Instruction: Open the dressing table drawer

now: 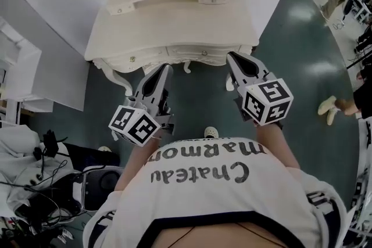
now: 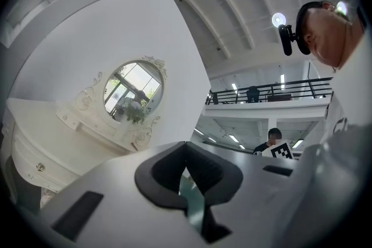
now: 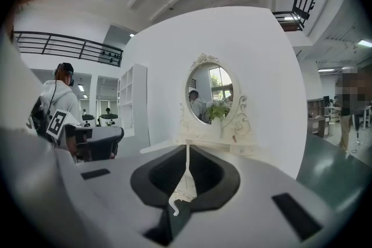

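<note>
Facing the cream-white carved wooden dressing table [image 1: 174, 26], the grey left gripper [image 1: 164, 69] and grey right gripper [image 1: 232, 57] hang just short of its front edge. Both have their jaws pressed together on nothing. The shallow cream drawer with a small knob [image 1: 200, 53] sits flush in the table's front, nearest the right gripper.

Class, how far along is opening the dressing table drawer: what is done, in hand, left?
Done: nothing; the drawers sit closed in the table. In hand: left gripper and right gripper, both shut and empty, hang short of the table front. Still to do: reach a knob, grip it, pull.
</note>
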`<move>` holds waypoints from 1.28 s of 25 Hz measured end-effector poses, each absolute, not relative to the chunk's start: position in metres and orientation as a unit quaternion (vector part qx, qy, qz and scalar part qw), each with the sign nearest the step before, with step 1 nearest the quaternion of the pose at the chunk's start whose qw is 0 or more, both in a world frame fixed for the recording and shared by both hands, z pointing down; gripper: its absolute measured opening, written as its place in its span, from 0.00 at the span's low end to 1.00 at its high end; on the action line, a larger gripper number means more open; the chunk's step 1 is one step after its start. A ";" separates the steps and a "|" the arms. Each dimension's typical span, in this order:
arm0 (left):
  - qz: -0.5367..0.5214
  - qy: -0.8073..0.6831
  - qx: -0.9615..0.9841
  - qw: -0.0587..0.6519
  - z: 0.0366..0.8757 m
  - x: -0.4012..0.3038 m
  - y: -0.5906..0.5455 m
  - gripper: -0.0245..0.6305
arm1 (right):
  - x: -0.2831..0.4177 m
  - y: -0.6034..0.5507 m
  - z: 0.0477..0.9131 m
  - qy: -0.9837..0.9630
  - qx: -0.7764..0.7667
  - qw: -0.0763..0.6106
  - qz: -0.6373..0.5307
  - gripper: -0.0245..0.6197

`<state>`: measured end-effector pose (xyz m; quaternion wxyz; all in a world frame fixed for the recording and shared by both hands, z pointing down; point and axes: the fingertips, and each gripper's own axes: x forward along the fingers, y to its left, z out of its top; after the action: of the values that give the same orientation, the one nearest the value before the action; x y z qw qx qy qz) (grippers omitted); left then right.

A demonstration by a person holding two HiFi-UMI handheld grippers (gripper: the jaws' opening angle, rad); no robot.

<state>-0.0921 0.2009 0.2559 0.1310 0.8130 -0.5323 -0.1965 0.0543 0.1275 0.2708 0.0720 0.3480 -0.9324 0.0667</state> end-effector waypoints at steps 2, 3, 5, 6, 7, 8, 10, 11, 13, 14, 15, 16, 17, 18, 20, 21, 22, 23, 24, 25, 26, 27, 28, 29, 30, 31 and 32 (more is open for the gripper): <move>-0.198 -0.539 0.808 0.129 0.253 -0.093 0.179 0.07 | 0.053 0.102 0.267 -0.935 0.342 0.071 0.065 0.09; -0.199 -0.543 0.806 0.129 0.252 -0.094 0.170 0.07 | 0.053 0.091 0.265 -0.936 0.340 0.068 0.064 0.09; -0.200 -0.549 0.800 0.133 0.253 -0.094 0.155 0.07 | 0.055 0.072 0.259 -0.938 0.337 0.055 0.061 0.09; -0.201 -0.552 0.798 0.136 0.254 -0.094 0.148 0.07 | 0.056 0.064 0.255 -0.939 0.335 0.044 0.059 0.09; -0.205 -0.555 0.794 0.140 0.254 -0.095 0.141 0.07 | 0.057 0.056 0.251 -0.941 0.333 0.032 0.059 0.09; -0.211 -0.557 0.790 0.146 0.255 -0.096 0.134 0.07 | 0.059 0.048 0.246 -0.942 0.329 0.019 0.059 0.09; -0.227 -0.559 0.781 0.160 0.255 -0.097 0.117 0.07 | 0.061 0.033 0.240 -0.945 0.321 0.005 0.059 0.09; -0.233 -0.559 0.779 0.165 0.256 -0.096 0.109 0.07 | 0.062 0.026 0.240 -0.946 0.318 0.005 0.060 0.09; -0.235 -0.557 0.778 0.169 0.257 -0.091 0.095 0.07 | 0.066 0.011 0.246 -0.945 0.320 0.016 0.064 0.09; -0.233 -0.556 0.780 0.169 0.258 -0.087 0.088 0.07 | 0.069 0.004 0.251 -0.944 0.322 0.023 0.068 0.09; -0.232 -0.554 0.782 0.169 0.259 -0.083 0.082 0.07 | 0.073 -0.003 0.255 -0.943 0.324 0.029 0.075 0.09; -0.231 -0.552 0.784 0.168 0.259 -0.078 0.075 0.07 | 0.078 -0.009 0.259 -0.941 0.325 0.032 0.083 0.09; -0.231 -0.550 0.786 0.166 0.259 -0.073 0.070 0.07 | 0.082 -0.015 0.262 -0.941 0.325 0.030 0.094 0.09; -0.231 -0.547 0.788 0.164 0.259 -0.069 0.065 0.07 | 0.086 -0.021 0.263 -0.940 0.323 0.025 0.107 0.09; -0.228 -0.541 0.793 0.161 0.261 -0.057 0.059 0.07 | 0.095 -0.029 0.266 -0.937 0.323 0.014 0.131 0.09; -0.225 -0.540 0.795 0.160 0.263 -0.052 0.058 0.07 | 0.100 -0.032 0.269 -0.935 0.325 0.009 0.139 0.09; -0.221 -0.539 0.797 0.161 0.267 -0.047 0.057 0.07 | 0.105 -0.034 0.272 -0.934 0.328 0.006 0.143 0.09; -0.216 -0.539 0.798 0.161 0.270 -0.044 0.055 0.07 | 0.108 -0.035 0.274 -0.933 0.329 0.004 0.144 0.09; -0.212 -0.539 0.799 0.162 0.273 -0.042 0.054 0.07 | 0.110 -0.036 0.277 -0.934 0.329 0.004 0.141 0.09; -0.209 -0.539 0.799 0.163 0.276 -0.039 0.052 0.07 | 0.113 -0.036 0.281 -0.934 0.329 0.004 0.138 0.09; -0.207 -0.540 0.799 0.165 0.279 -0.037 0.050 0.07 | 0.116 -0.037 0.285 -0.934 0.330 0.006 0.136 0.09; -0.205 -0.541 0.799 0.167 0.283 -0.034 0.048 0.07 | 0.118 -0.040 0.291 -0.934 0.330 0.009 0.137 0.09; -0.202 -0.542 0.798 0.168 0.287 -0.032 0.044 0.07 | 0.119 -0.043 0.298 -0.934 0.328 0.011 0.141 0.09; -0.199 -0.545 0.797 0.169 0.291 -0.031 0.038 0.07 | 0.119 -0.049 0.304 -0.934 0.326 0.013 0.145 0.09; -0.196 -0.547 0.796 0.170 0.294 -0.030 0.033 0.07 | 0.119 -0.055 0.309 -0.934 0.323 0.015 0.149 0.09; -0.195 -0.548 0.796 0.170 0.295 -0.029 0.028 0.07 | 0.120 -0.059 0.312 -0.934 0.322 0.016 0.152 0.09; -0.196 -0.547 0.796 0.168 0.295 -0.028 0.026 0.07 | 0.121 -0.061 0.312 -0.934 0.322 0.017 0.151 0.09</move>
<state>-0.0280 0.0256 0.2950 0.1681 0.7965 -0.5467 -0.1962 0.1208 -0.0613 0.3124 0.0169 0.3224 -0.9343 0.1513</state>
